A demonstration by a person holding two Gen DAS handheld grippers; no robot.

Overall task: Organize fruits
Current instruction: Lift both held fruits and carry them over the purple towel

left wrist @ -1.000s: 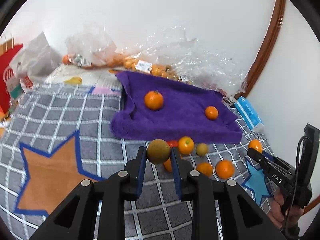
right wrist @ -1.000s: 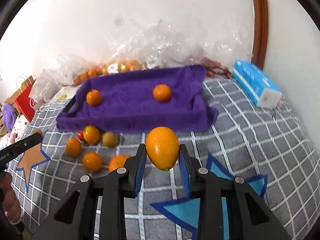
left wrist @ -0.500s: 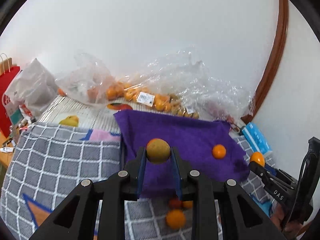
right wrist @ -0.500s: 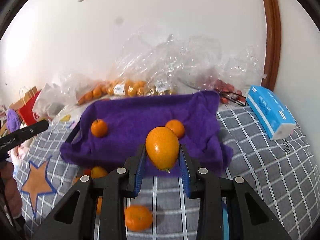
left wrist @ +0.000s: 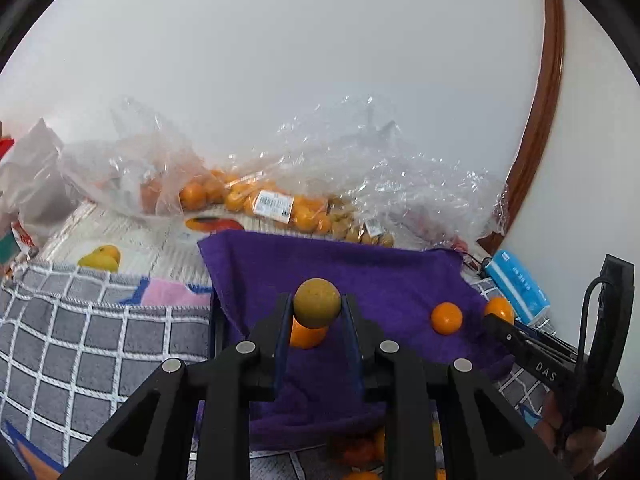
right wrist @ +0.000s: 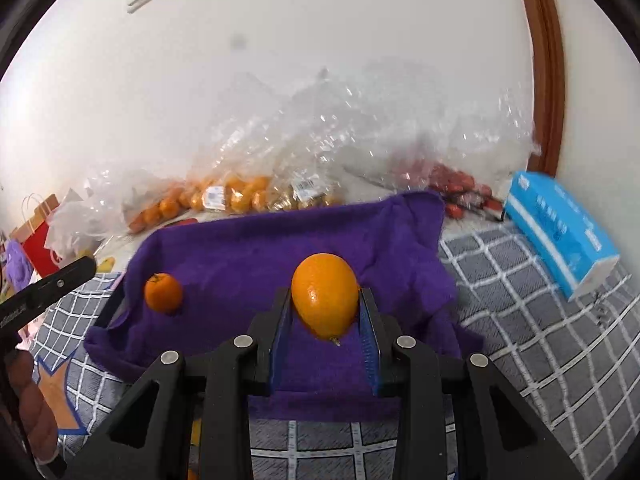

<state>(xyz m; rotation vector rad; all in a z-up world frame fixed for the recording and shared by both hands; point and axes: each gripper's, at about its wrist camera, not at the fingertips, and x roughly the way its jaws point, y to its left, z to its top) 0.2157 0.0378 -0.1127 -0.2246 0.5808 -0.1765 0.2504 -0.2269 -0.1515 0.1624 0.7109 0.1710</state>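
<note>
Left gripper (left wrist: 316, 312) clamps a brownish-green fruit (left wrist: 317, 302) above the purple towel (left wrist: 384, 276), w/ an orange (left wrist: 446, 318) lying at 3 o'clock near the towel's right edge. Right gripper (right wrist: 325, 316) clamps a big orange fruit (right wrist: 325, 295) over mid-towel; small orange (right wrist: 163, 293) at 9 o'clock, bare towel between. Blue box (right wrist: 560, 232) sits at 2 o'clock, off the towel.

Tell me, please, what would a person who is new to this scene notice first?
First, the fruit pinched in each gripper: a dull greenish-brown round fruit in the left gripper, a bright oval orange fruit in the right gripper. Both hang over the purple towel, where small oranges lie.
</note>
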